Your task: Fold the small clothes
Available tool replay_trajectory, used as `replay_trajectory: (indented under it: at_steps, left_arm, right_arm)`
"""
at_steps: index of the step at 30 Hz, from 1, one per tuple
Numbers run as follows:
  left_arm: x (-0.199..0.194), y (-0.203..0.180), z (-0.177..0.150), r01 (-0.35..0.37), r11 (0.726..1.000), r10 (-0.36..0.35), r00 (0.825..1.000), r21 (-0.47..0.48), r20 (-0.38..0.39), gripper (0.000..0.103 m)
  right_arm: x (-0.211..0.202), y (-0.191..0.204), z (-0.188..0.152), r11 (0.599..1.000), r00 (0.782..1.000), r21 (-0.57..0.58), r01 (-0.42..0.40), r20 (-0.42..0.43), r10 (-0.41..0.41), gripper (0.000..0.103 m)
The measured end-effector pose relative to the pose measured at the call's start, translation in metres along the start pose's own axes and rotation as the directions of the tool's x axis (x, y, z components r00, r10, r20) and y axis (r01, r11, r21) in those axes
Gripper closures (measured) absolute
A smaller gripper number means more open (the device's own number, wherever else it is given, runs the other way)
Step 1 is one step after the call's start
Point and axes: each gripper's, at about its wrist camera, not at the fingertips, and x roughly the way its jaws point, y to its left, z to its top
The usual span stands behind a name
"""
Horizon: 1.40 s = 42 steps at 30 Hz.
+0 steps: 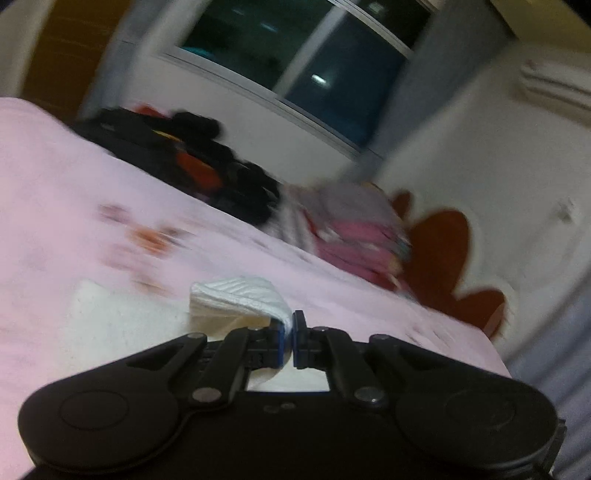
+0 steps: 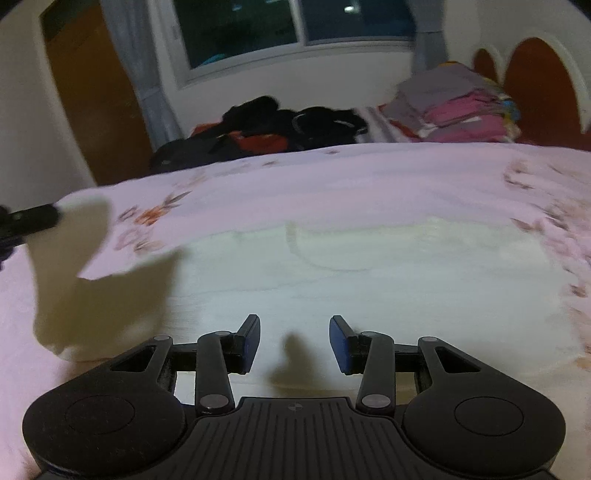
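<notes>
Bed with pink floral sheet (image 2: 369, 177), covering nearly the whole lower field of both wrist views; window (image 2: 295, 22) with dark panes on the far wall behind it. Pile of dark clothing with red patches (image 2: 280, 125), heaped at the far edge of the bed below the window. Stack of folded pink and grey clothes (image 2: 458, 107), just to the right of the dark pile, beside a red rounded headboard panel (image 2: 535, 81). Small white garment (image 2: 369, 280), spread flat on the sheet directly ahead of the right gripper, its left corner lifted off the bed; motion blur hides the seams, so the kind of garment cannot be told, though it looks like a small top. Right gripper (image 2: 294, 343), fingers well apart, hovering low over the near part of the garment, gripping nothing. Left gripper (image 1: 291, 339), fingers pressed together on a ribbed white edge of the garment (image 1: 240, 295), holding that fold raised above the sheet; it shows in the right wrist view at the far left edge (image 2: 29, 221), with the cloth hanging from it
</notes>
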Motion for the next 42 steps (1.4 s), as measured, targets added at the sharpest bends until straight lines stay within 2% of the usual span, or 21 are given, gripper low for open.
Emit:
replay_trajectory:
  at_steps: [3,6,9,10,11,12,13,20,21,25,27,29,30,31,35,36,37,38,39,41,42]
  left_arm:
    - [0.031,-0.031,-0.026,0.063,0.997,-0.060,0.995,0.034,-0.080,0.099]
    - [0.063,-0.049,-0.061,0.100,0.993,-0.087,0.976,0.055,-0.200,0.098]
    - [0.083,-0.056,-0.083,0.088,0.992,-0.058,0.955,0.093,-0.291,0.080]
    - [0.085,-0.057,-0.088,0.083,0.991,-0.048,0.951,0.102,-0.306,0.079]
    - [0.089,-0.056,-0.087,0.083,0.991,-0.046,0.948,0.106,-0.315,0.076]
    - [0.087,-0.055,-0.088,0.087,0.990,-0.048,0.947,0.108,-0.317,0.069]
    - [0.076,-0.054,-0.089,0.079,0.991,-0.042,0.950,0.110,-0.309,0.059]
    - [0.023,-0.022,-0.071,-0.049,0.986,0.082,0.974,0.160,-0.210,0.048]
    - [0.017,-0.013,-0.073,-0.078,0.983,0.111,0.973,0.167,-0.204,0.048]
    - [-0.003,0.015,-0.080,-0.172,0.966,0.209,0.958,0.192,-0.196,0.048]
    - [-0.010,0.023,-0.083,-0.197,0.961,0.236,0.951,0.195,-0.202,0.048]
    - [-0.017,0.030,-0.087,-0.226,0.952,0.267,0.943,0.205,-0.198,0.048]
    - [-0.017,0.032,-0.089,-0.239,0.949,0.280,0.939,0.206,-0.199,0.048]
    - [-0.016,0.034,-0.090,-0.251,0.945,0.292,0.935,0.209,-0.202,0.048]
    - [-0.014,0.037,-0.093,-0.264,0.940,0.307,0.931,0.216,-0.198,0.048]
    - [-0.014,0.037,-0.094,-0.265,0.939,0.309,0.931,0.221,-0.195,0.048]
    - [-0.012,0.037,-0.095,-0.267,0.935,0.313,0.929,0.232,-0.195,0.048]
    - [-0.010,0.037,-0.097,-0.269,0.933,0.318,0.928,0.241,-0.194,0.048]
    - [-0.009,0.038,-0.098,-0.271,0.931,0.321,0.927,0.246,-0.193,0.048]
    - [-0.007,0.039,-0.099,-0.274,0.930,0.324,0.926,0.246,-0.193,0.048]
    - [-0.007,0.039,-0.099,-0.277,0.928,0.327,0.926,0.248,-0.191,0.048]
  right_arm:
    - [-0.013,-0.028,-0.001,0.999,0.999,0.033,0.033,0.003,-0.033,0.061]
    - [-0.021,-0.050,-0.002,0.997,0.998,0.059,0.057,-0.001,-0.057,0.061]
    - [-0.031,-0.066,-0.004,0.995,0.998,0.075,0.062,-0.003,-0.061,0.061]
    - [-0.033,-0.069,-0.005,0.995,0.998,0.077,0.057,-0.004,-0.057,0.058]
    - [-0.033,-0.069,-0.006,0.996,0.999,0.078,0.053,-0.002,-0.053,0.051]
    - [-0.034,-0.069,-0.007,0.996,0.999,0.078,0.050,0.008,-0.051,0.029]
    - [-0.037,-0.069,-0.008,0.996,0.998,0.071,0.051,0.025,-0.052,0.021]
    - [-0.026,-0.058,-0.005,0.996,0.999,0.077,-0.039,-0.005,0.039,0.021]
    - [-0.022,-0.056,-0.005,0.995,0.998,0.080,-0.052,-0.016,0.053,0.021]
    - [-0.001,-0.054,-0.007,0.991,0.993,0.116,-0.070,-0.090,0.081,0.046]
    - [0.006,-0.055,-0.010,0.991,0.993,0.124,-0.046,-0.106,0.059,0.048]
    - [0.008,-0.053,-0.010,0.994,0.994,0.104,-0.020,-0.107,0.031,0.061]
    - [0.008,-0.051,-0.010,0.996,0.994,0.092,-0.016,-0.107,0.026,0.079]
    - [0.010,-0.050,-0.009,0.996,0.993,0.090,-0.024,-0.117,0.035,0.085]
    - [0.010,-0.049,-0.005,0.998,0.993,0.057,-0.006,-0.119,0.012,0.085]
    - [0.009,-0.049,-0.005,0.998,0.993,0.058,-0.001,-0.116,0.007,0.078]
    - [0.008,-0.051,-0.005,0.998,0.994,0.060,0.016,-0.111,-0.009,0.051]
    - [0.007,-0.052,-0.005,0.998,0.995,0.061,0.027,-0.100,-0.021,0.037]
    - [0.006,-0.053,-0.006,0.998,0.995,0.061,0.030,-0.096,-0.024,0.032]
    - [0.009,-0.052,-0.007,0.998,0.993,0.058,0.028,-0.112,-0.021,0.046]
    - [0.010,-0.050,-0.008,0.998,0.993,0.050,0.025,-0.115,-0.019,0.066]
